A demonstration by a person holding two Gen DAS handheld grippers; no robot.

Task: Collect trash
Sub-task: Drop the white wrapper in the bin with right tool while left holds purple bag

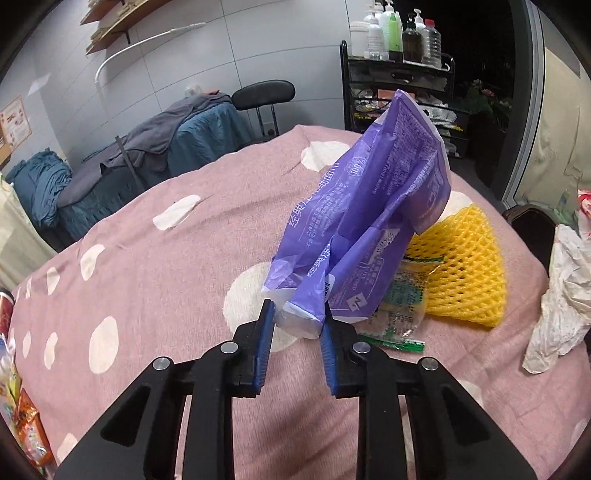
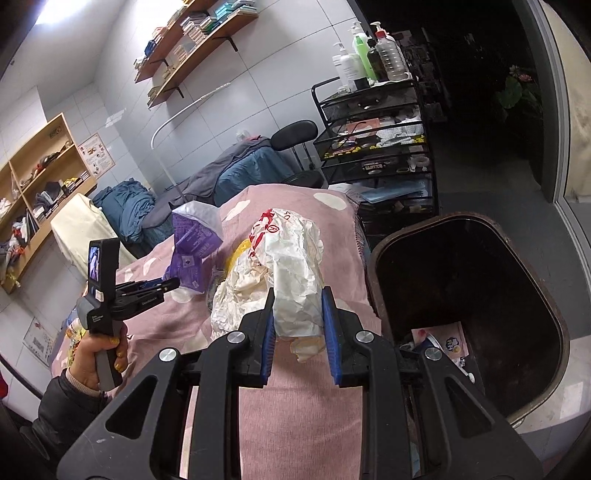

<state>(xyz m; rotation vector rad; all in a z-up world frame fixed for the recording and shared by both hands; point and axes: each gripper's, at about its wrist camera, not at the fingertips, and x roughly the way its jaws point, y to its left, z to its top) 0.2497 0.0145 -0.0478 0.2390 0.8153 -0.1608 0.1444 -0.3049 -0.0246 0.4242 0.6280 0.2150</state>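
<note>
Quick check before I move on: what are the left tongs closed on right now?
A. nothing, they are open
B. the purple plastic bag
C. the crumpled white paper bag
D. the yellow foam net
B: in the left wrist view the left tongs pinch the bottom corner of the purple plastic bag, which stands up off the pink bedspread.

I get even, bright indoor light; ceiling glare (image 2: pixel 55 11) top left on right cam. Doorway (image 2: pixel 480 92) is black. Heavy fisheye bend, dark vignette at corners. Focus sharp.
</note>
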